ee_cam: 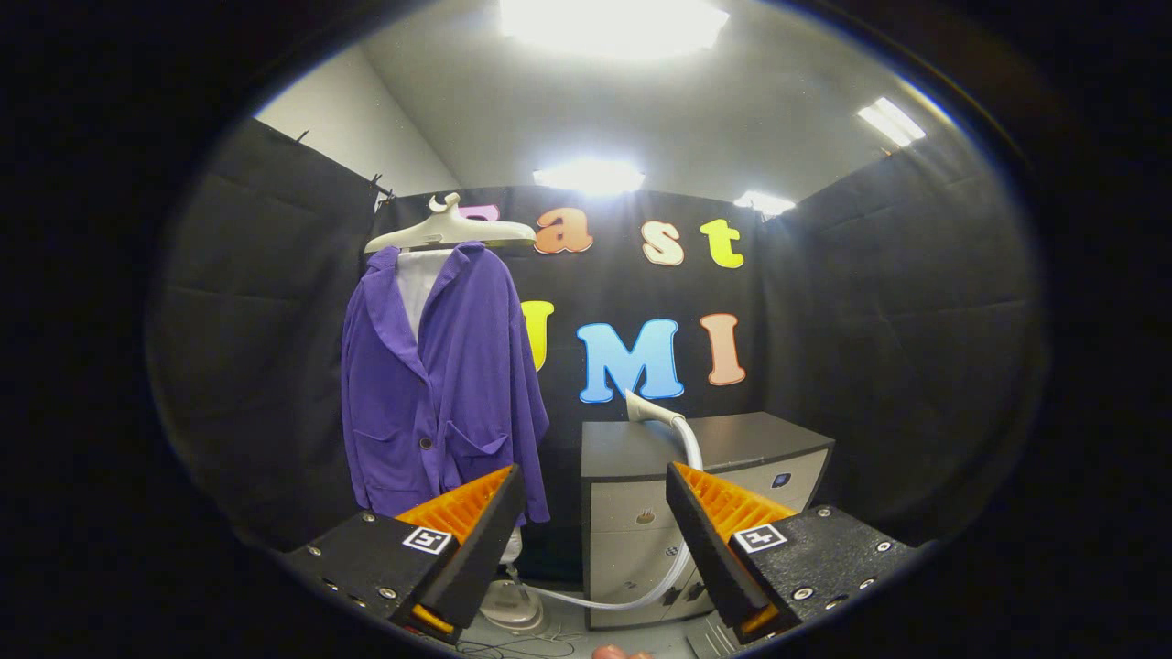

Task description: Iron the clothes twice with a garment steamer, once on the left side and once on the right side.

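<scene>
— What's nearest you right now?

— My tongs (595,531). The two fingers stand wide apart with nothing between them, so they're open and holding nothing.

— And the steamer?

— Its head (646,409) lies on top of the grey cabinet (732,439), beyond the tongs and between the fingers' lines. The pale hose (673,567) runs down from it in front of the drawers and curves along the floor to the steamer base (513,599), which sits low, just past my left finger.

— Where's the garment?

— The purple jacket (444,375) hangs on a white hanger (449,229) against the black booth wall, to the left of the cabinet, with a white layer showing at the collar. It's well apart from the steamer head.

— So how much is done?

— As I judge it, nothing shows as done. The head rests on the surface, ungrasped, and I can't tell from the fabric whether any pass has been made. What's left, by my reckoning: close on the head, carry it over to the jacket, run it down the left side, then the right.
</scene>
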Motion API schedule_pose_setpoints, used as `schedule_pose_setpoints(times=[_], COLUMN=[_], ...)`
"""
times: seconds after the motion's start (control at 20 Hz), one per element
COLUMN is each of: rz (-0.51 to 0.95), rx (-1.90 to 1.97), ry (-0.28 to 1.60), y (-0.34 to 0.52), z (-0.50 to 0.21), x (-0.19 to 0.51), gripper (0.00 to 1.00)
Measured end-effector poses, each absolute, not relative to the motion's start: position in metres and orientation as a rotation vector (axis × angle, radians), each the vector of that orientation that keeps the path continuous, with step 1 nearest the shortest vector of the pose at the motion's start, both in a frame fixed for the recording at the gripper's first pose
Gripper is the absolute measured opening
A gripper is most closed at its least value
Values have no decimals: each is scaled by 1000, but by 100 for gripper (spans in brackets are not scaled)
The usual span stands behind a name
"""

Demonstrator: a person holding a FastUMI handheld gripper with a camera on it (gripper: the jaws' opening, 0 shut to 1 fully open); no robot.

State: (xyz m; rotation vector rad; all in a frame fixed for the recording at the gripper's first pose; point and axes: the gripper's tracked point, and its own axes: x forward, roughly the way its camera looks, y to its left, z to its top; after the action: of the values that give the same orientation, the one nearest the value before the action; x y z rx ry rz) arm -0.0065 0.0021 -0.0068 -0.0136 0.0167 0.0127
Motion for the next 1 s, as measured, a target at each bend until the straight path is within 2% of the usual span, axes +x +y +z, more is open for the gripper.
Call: schedule_pose_setpoints(times=[0.55,1.0], rz=[-80,-63], rx=[-16,77], ry=[24,58], y=[-78,-169], z=[8,24], x=[55,179], gripper=[95,95])
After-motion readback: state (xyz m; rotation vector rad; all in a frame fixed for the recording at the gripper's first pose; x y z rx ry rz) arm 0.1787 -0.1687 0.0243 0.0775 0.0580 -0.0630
